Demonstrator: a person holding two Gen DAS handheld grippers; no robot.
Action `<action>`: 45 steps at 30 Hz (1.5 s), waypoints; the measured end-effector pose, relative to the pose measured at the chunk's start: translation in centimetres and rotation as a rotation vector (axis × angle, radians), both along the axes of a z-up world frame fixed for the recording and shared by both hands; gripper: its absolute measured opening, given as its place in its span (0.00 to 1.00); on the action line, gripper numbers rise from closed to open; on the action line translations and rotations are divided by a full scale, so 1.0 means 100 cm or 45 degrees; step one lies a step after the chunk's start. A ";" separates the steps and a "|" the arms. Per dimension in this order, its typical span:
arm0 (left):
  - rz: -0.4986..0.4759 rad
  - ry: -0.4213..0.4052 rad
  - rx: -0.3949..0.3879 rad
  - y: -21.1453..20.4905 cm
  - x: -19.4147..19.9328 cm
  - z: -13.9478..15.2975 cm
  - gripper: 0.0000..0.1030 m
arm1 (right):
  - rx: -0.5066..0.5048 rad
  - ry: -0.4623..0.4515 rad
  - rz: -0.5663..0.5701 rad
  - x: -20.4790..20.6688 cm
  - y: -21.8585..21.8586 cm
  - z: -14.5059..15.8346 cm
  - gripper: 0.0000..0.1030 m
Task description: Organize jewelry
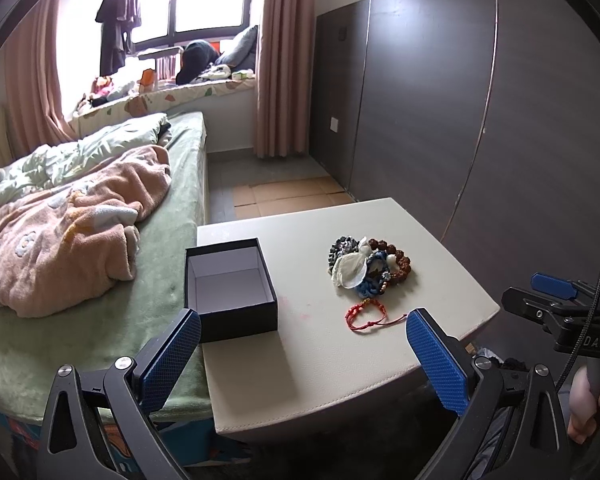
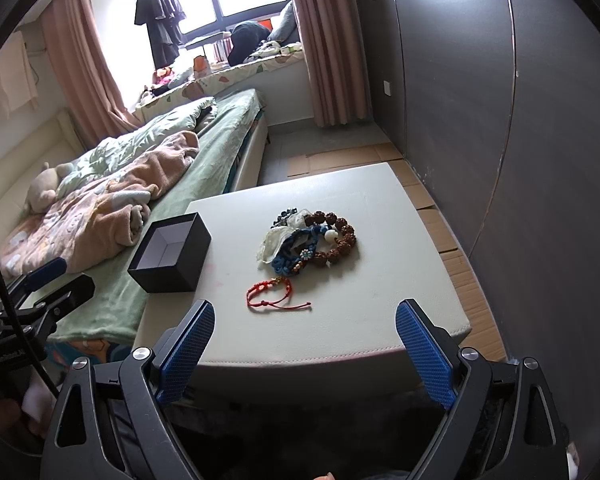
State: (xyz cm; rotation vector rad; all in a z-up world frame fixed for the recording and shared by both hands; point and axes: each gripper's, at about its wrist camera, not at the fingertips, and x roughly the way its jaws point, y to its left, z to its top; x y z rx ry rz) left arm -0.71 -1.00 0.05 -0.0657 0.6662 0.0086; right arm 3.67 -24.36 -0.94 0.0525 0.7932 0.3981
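Two grippers hover at the near edge of a smooth cream table [image 2: 340, 208], and both stand wide with nothing between their blue cross-hatched pads: left gripper [image 1: 302, 346], right gripper [image 2: 305, 338]. Over on the table's left side sits a black square box [image 2: 171, 252], lid off, pale lining showing, nothing inside. Mid-table lies a jewelry pile [image 2: 306, 242]: knobbly brown beads in a ring, blue braided cord, white gauzy fabric. Just in front, apart from it, a thin red cord bracelet [image 2: 274, 294] lies flat, its long axis running left to right, loose tail pointing right.
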 end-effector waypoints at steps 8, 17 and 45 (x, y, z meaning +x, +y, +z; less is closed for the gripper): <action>-0.004 -0.012 0.008 -0.001 0.000 -0.001 1.00 | 0.003 0.000 -0.004 0.000 -0.001 0.001 0.90; -0.095 0.034 0.047 -0.002 0.016 -0.002 1.00 | 0.034 0.037 -0.043 0.014 -0.023 0.004 0.90; -0.237 0.353 -0.097 -0.022 0.161 -0.018 0.68 | 0.290 0.318 -0.210 0.129 -0.025 0.000 0.89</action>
